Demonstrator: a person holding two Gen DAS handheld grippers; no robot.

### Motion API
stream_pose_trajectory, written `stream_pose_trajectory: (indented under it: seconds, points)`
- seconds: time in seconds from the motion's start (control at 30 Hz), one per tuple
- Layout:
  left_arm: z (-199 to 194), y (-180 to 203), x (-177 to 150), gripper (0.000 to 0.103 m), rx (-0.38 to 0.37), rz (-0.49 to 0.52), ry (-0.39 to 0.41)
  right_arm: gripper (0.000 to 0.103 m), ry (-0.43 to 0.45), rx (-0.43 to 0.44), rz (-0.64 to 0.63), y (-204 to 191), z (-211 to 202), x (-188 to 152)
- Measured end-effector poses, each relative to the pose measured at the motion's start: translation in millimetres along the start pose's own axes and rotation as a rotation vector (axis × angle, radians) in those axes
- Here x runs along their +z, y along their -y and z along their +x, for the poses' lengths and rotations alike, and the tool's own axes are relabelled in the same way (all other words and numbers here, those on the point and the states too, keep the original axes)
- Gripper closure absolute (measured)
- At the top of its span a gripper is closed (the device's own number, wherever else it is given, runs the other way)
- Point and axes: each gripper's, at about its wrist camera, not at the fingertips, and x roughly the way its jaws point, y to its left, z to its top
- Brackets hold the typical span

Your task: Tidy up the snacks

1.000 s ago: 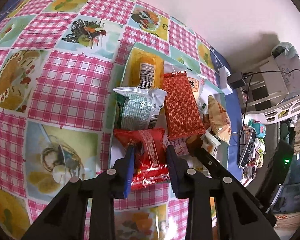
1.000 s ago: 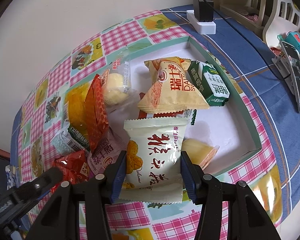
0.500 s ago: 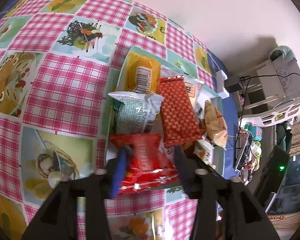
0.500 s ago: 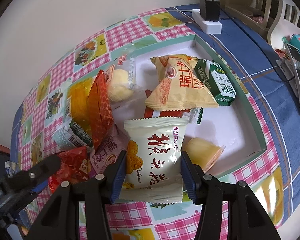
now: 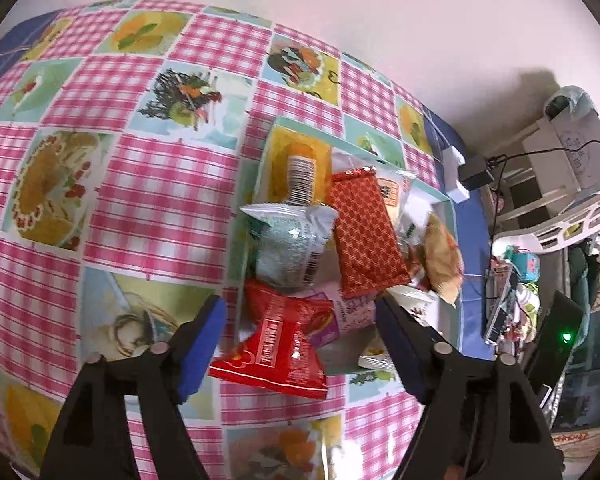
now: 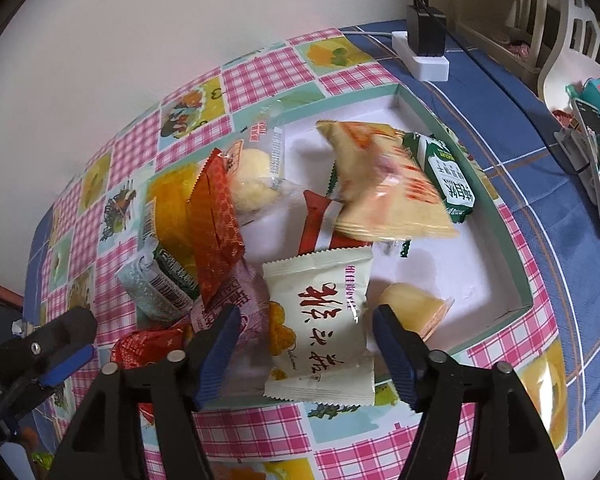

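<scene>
Both my tools are spread apart, gripping nothing. My left tool (image 5: 296, 336) straddles the red snack packet (image 5: 278, 350), which hangs over the near rim of the tray (image 6: 512, 216), partly on the checked cloth of the desk (image 5: 160, 184). My right tool (image 6: 304, 344) straddles the cream packet with red lettering (image 6: 320, 324), also over the tray's near rim, pads clear of its sides.

Rest of the snacks sit inside the tray: orange-patterned packet (image 5: 364, 236) propped on edge at the tray's left side against the silver-green pouch (image 5: 286, 248) and yellow pack (image 5: 292, 160); triangular chip bag (image 6: 384, 196) and green carton (image 6: 446, 176) toward the tray's far right; yellow jelly cup (image 6: 412, 308) near the right corner.

Risks as I read it:
- Both packets half off the rim; a nudge while pulling back could tip them out onto the desk.
- Left-side pile is leaning and crowded; brushing it could topple the orange packet.
- My two tools are close together at the near rim; they could clash.
</scene>
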Motion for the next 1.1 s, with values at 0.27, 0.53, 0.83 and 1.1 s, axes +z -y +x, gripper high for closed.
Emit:
stream_pose_trajectory:
  seconds: [0.27,0.53,0.83,1.1]
  points:
    - [-13,-20,1,0.003,0.194,0.006,0.1,0.017,0.022,-0.003,-0.049,-13,-5,-5]
    - [-27,-36,-5,0.002,0.405,0.054,0.168,0.0,0.064,0.0,-0.084,-29,-16,-15]
    - [-44,-34,-20,0.002,0.572,0.092,0.218,0.0,0.098,0.01,-0.121,-40,-33,-31]
    - [-50,-39,-32,0.002,0.586,0.075,0.185,0.0,0.115,0.019,-0.143,-48,-47,-46]
